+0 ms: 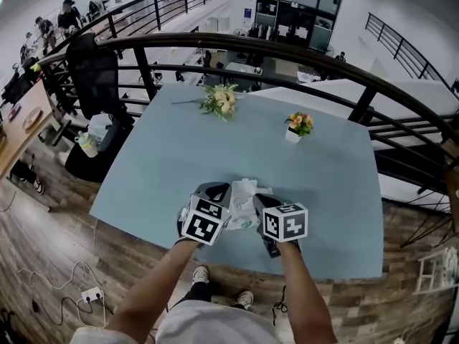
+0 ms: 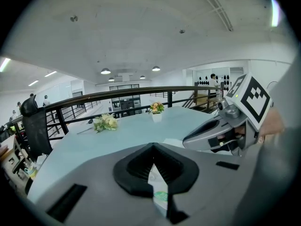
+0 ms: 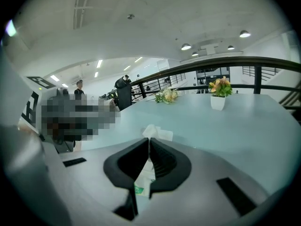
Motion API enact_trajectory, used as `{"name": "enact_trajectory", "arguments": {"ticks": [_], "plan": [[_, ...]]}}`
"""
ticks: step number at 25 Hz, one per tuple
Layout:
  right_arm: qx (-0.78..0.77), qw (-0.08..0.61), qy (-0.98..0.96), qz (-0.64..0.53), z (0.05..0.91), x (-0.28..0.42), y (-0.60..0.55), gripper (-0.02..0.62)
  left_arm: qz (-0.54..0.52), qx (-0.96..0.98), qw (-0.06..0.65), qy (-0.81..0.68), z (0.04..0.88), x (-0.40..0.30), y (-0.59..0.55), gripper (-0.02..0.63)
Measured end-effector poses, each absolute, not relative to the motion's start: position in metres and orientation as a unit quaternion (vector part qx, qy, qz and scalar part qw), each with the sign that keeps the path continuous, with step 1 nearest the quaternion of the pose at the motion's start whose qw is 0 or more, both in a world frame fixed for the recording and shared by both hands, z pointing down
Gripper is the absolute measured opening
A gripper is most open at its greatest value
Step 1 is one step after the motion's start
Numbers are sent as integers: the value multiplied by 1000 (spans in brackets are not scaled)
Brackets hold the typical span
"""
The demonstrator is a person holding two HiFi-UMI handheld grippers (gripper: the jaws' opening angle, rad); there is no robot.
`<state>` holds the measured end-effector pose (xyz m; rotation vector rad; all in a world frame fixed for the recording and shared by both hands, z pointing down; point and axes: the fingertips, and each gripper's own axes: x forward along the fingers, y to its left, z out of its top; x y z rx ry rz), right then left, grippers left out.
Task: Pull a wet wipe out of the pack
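the pack (image 1: 241,219) was white with green print and sat at the near side of the pale blue bench (image 1: 165,163), between your two claws. one wet wipe (image 1: 244,190) stood up out of it, white and crumpled.

your left claw (image 2: 153,150) was closed on the pack; a strip of white film and a green mark showed in the slit between its pads. your right claw (image 3: 148,143) was closed almost to nothing on the wet wipe, whose creased end showed just past its tips.

count: one pack, one wipe drawn up, two claws. further back on the bench were one bouquet (image 1: 221,100), lying flat, and one potted plant (image 1: 299,126), upright, both well apart from the pack.
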<state>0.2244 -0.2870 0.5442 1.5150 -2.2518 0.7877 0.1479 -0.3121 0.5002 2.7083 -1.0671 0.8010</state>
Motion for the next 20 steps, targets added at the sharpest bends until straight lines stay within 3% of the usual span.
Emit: {"name": "enact_trajectory", "arguments": {"ticks": [20], "plan": [[584,130,-762,249,509,262,-285,15,243,917,53,-313,485,185,-314,-5]]}}
